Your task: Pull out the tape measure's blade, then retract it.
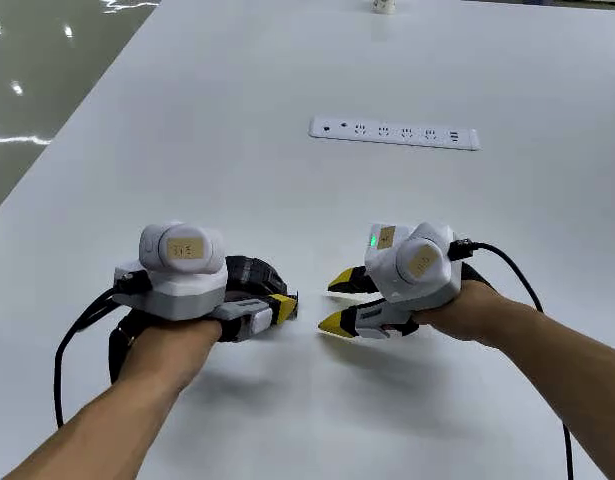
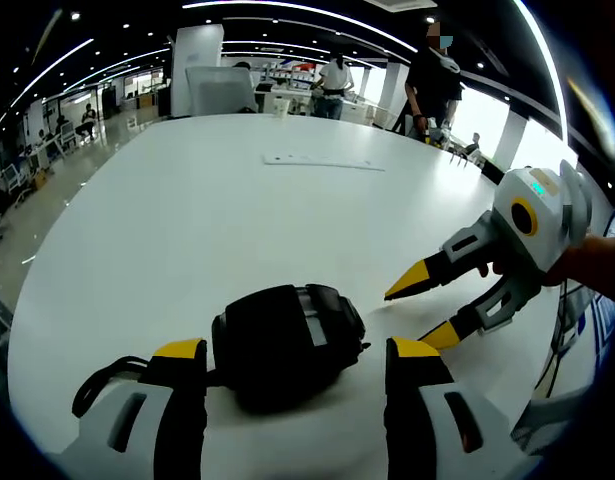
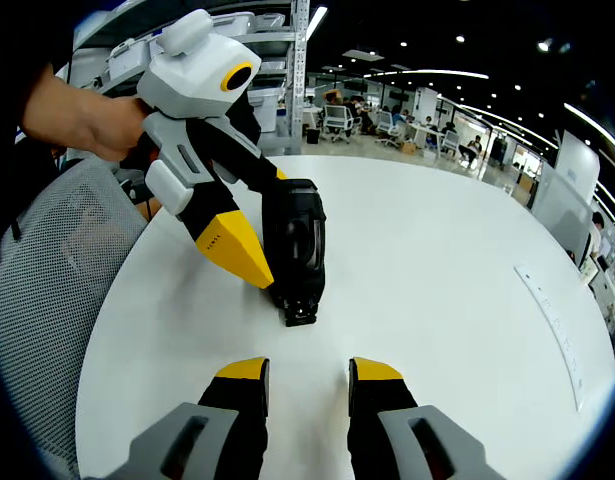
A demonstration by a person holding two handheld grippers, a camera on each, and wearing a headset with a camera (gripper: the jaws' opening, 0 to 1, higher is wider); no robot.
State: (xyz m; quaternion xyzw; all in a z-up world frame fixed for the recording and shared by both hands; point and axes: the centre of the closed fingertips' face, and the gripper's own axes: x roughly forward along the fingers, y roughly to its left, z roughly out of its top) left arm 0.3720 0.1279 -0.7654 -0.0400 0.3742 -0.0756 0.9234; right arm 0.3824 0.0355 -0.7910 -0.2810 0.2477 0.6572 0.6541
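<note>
Left tool (image 1: 279, 290) anchors the tape measure (image 1: 252, 275) on the table (image 1: 287, 180); right tool (image 1: 335, 302) is lined up, blade not yet drawn.

The left tool's jaws sit against both sides of the black case, clamped on it as far as I can judge, presumably to brace it against the coming pull. The case lies on the table with its blade end (image 3: 299, 312) turned toward the right tool. The right tool's jaws stand apart with nothing between them, just short of that end, likely placed to pinch the hook.

Left gripper (image 1: 272, 298) seemingly clamping tape measure (image 2: 287, 340), right gripper (image 1: 336, 302) jaws parted
</note>
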